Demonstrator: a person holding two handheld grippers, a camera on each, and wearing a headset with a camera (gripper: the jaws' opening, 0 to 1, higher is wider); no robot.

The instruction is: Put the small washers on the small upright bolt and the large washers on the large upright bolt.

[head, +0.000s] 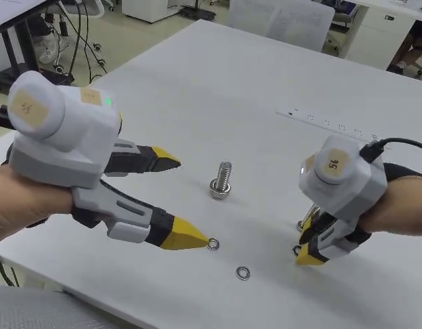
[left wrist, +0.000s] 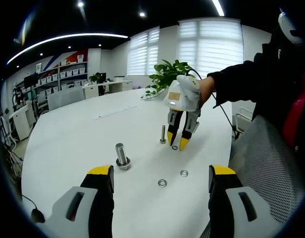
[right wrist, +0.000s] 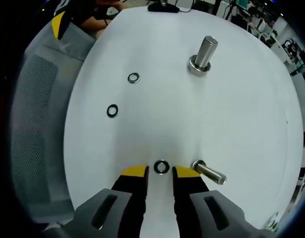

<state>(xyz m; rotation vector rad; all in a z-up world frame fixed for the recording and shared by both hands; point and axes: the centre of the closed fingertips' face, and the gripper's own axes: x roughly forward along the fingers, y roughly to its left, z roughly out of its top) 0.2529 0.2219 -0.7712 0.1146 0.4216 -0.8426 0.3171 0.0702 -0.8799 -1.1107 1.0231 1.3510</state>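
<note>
While the right gripper holds its jaws slightly parted around a washer at lower centre, closing off-centre could skid the thin ring across the table or topple the small bolt just beside it. The left gripper has its jaws gaping wide and empty.

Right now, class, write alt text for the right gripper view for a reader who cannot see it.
The right gripper holds its yellow-tipped fingers apart over a white table, a small dark ring washer lying between their tips. A slim silver bolt stands beside one finger; farther off are a thick threaded silver bolt and two more loose washers.
</note>
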